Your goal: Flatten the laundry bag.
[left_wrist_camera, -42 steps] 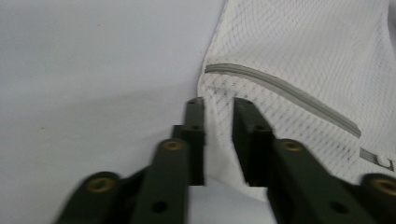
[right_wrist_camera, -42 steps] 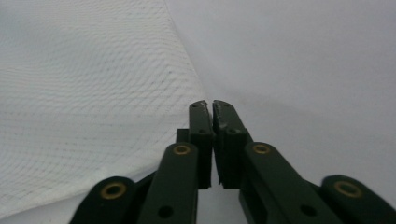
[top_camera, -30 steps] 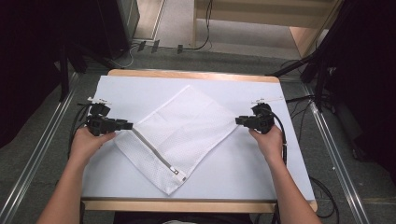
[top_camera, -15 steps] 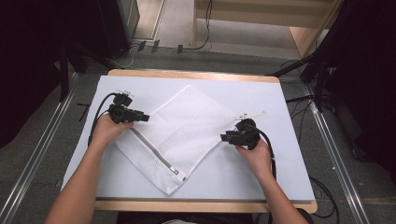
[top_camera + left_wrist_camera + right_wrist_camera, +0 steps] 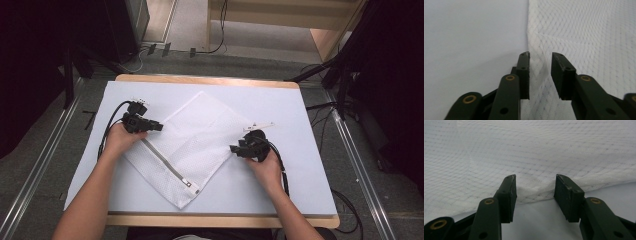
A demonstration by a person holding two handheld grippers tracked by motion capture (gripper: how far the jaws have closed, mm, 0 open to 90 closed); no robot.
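White table [image 5: 300,115], wooden shelf [image 5: 280,15] beyond.

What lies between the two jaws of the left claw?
In the left gripper view, the edge of the white mesh bag lies bunched between the jaws of the left claw, which have just been closing.

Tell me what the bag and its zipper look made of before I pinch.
Mesh bag: thin white synthetic netting, probably polyester; open diamond weave, soft puckers between the jaws. Zipper: grey tape, with a seemingly pale plastic pull; too small to confirm.
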